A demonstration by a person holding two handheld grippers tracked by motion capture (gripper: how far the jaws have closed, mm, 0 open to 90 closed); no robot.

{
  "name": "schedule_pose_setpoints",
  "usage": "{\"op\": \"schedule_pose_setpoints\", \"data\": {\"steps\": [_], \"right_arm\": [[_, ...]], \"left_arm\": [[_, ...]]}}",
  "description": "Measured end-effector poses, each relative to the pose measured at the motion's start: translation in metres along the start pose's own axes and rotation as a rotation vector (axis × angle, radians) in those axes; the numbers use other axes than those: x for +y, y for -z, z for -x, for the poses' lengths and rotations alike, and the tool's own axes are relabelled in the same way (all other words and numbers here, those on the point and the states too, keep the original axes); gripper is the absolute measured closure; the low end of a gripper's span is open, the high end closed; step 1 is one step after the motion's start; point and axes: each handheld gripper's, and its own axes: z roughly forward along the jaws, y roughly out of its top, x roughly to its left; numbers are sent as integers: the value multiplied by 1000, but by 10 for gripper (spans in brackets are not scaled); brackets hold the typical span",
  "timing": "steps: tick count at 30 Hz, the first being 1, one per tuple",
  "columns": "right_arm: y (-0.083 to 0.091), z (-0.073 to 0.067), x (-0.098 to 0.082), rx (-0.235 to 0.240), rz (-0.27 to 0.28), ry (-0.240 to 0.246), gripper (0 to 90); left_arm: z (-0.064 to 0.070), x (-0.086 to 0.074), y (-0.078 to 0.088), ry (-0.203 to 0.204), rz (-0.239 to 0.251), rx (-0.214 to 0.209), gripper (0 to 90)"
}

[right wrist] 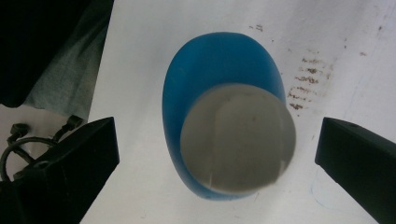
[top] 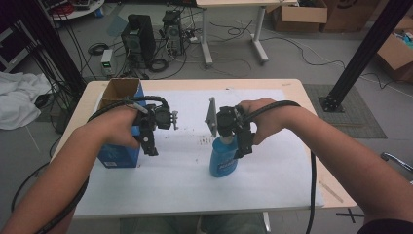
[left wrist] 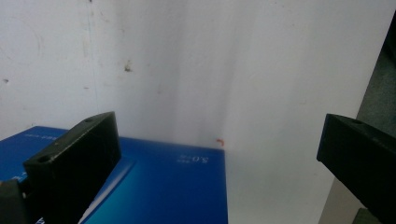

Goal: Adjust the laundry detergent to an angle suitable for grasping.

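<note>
Blue plastic bottle [top: 223, 160] is seen upright at centre frame in the high view, directly beneath the right gripper [top: 242, 142], whose spread, empty jaws flank its grey cap [right wrist: 238, 138]. The left gripper [top: 149, 141], equally unclenched, is held over the blue box [top: 118, 155] at left.

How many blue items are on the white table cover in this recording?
2. A blue box stands open-topped at the cover's left edge, by the left gripper. A blue bottle with a pale cap stands near the middle, directly under the right gripper.
</note>
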Motion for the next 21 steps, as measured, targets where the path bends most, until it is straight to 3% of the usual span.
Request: {"op": "schedule_pose_setpoints", "data": {"steps": [21], "right_arm": [[-24, 0, 1, 2, 17, 9, 0]], "left_arm": [[3, 3, -1, -4, 5, 1, 1]]}}
